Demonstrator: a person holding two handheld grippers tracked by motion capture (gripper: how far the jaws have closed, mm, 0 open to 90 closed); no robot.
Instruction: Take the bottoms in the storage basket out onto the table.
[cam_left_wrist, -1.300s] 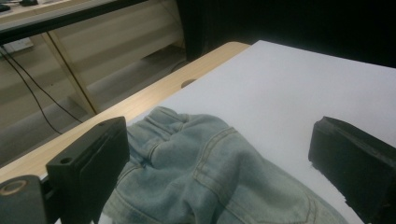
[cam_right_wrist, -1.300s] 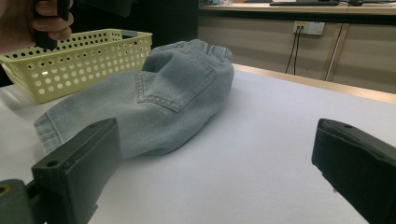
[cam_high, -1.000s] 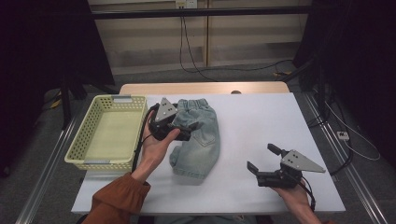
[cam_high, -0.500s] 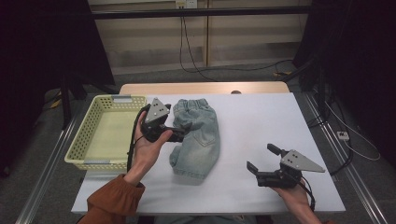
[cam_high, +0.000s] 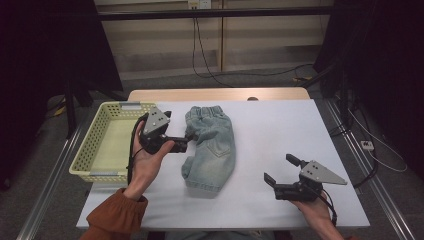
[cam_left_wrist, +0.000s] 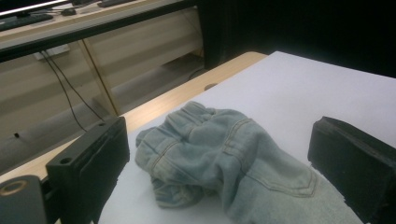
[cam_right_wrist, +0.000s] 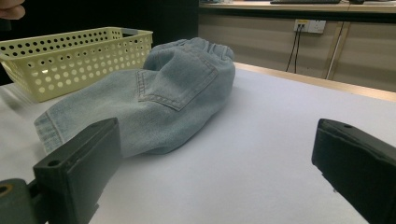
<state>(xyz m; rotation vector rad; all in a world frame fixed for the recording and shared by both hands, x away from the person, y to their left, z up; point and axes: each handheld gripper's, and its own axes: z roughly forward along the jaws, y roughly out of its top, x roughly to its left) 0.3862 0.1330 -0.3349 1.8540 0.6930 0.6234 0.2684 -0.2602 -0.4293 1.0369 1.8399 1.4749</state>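
Note:
A pair of small light-blue jeans (cam_high: 212, 145) lies crumpled on the white table (cam_high: 285, 125), waistband toward the far edge. My left gripper (cam_high: 186, 141) is open at the jeans' left edge, near the waist. In the left gripper view, the bunched jeans (cam_left_wrist: 224, 158) lie just ahead between the spread jaws of that gripper (cam_left_wrist: 219, 135). My right gripper (cam_high: 281, 170) stands open and empty near the front right of the table, apart from the jeans. In the right gripper view, the jeans (cam_right_wrist: 173, 93) lie ahead of its gripper (cam_right_wrist: 219, 140).
A yellow perforated basket (cam_high: 90, 150) sits at the table's left edge, beside my left hand; it also stands behind the jeans as the basket (cam_right_wrist: 70, 60). A wooden strip (cam_high: 215, 94) runs along the far edge. Cables lie on the floor beyond.
My left gripper has drawn back to the left, from over the jeans' waist to their left edge. The right gripper has not moved.

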